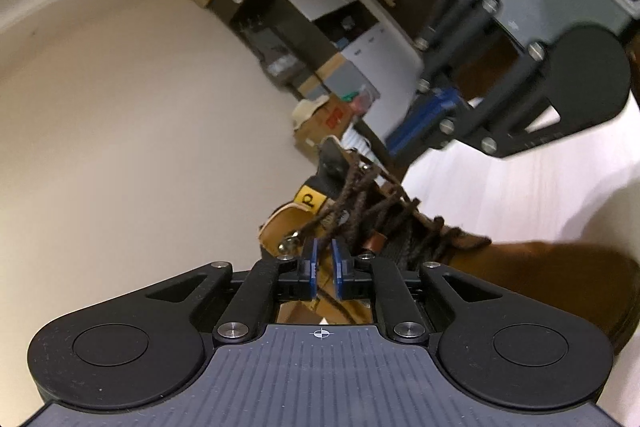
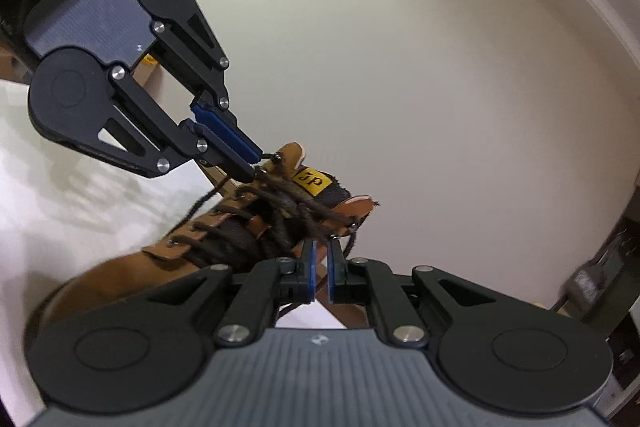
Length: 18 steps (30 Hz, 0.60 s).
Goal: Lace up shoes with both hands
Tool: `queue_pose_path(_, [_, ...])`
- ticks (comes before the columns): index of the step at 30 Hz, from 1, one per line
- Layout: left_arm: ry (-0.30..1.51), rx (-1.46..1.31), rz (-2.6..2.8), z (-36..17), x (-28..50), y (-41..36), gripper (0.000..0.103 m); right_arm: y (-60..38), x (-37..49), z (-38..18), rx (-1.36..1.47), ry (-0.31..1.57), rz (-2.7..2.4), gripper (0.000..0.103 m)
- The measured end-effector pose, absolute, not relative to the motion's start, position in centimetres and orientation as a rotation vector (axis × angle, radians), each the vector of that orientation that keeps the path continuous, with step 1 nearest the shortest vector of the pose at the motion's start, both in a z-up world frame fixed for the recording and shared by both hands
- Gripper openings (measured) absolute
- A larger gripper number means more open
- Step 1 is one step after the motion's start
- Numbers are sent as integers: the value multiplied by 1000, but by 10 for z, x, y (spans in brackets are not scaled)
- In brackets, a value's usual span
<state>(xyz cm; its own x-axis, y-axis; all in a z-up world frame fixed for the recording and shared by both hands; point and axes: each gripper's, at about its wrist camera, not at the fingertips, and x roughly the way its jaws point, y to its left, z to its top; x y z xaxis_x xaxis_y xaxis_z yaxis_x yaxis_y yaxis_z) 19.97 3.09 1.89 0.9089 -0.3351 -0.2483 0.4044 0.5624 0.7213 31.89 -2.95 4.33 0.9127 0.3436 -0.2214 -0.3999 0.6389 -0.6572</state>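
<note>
A tan leather boot (image 1: 520, 275) lies on a white surface, its ankle end towards the wall, with dark brown laces (image 1: 360, 203) crossed loosely over the tongue and a yellow tag (image 1: 308, 201) at the top. My left gripper (image 1: 324, 245) sits at the boot's collar beside the upper hooks. Its blue pads stand a little apart, with tan leather showing through the gap. In the right wrist view the left gripper (image 2: 256, 161) touches the top hook. My right gripper (image 2: 323, 245) is at the opposite collar edge of the boot (image 2: 120, 275), with a narrow slit between its pads. Laces (image 2: 280, 203) run just past its tips.
The white tabletop (image 1: 500, 195) stretches beside the boot, and a plain cream wall (image 2: 440, 87) stands behind it. Stacked cardboard boxes and dark shelving (image 1: 280, 27) line the far wall. The right gripper's body (image 1: 520, 87) hangs close above the boot's shaft.
</note>
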Motion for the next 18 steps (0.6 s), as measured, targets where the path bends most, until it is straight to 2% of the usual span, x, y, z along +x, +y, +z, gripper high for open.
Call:
queue_pose_path(4, [64, 926, -423, 12, 202, 22, 12, -17, 328, 37, -845, 60, 414, 6])
queue_pose_path(7, [41, 981, -408, 5, 199, 19, 12, -15, 318, 30, -872, 47, 400, 13])
queue_pose_path(10, [37, 992, -411, 1, 202, 16, 12, -12, 321, 26, -909, 21, 380, 14])
queue_pose_path(12, [37, 984, -411, 0, 203, 15, 10, -10, 325, 24, -923, 22, 379, 13])
queue_pose_path(14, [44, 954, -408, 1, 205, 15, 4, -10, 326, 24, -918, 26, 382, 12])
queue_pose_path(18, [88, 819, -433, 11, 205, 20, 2, -11, 330, 26, -886, 45, 395, 3])
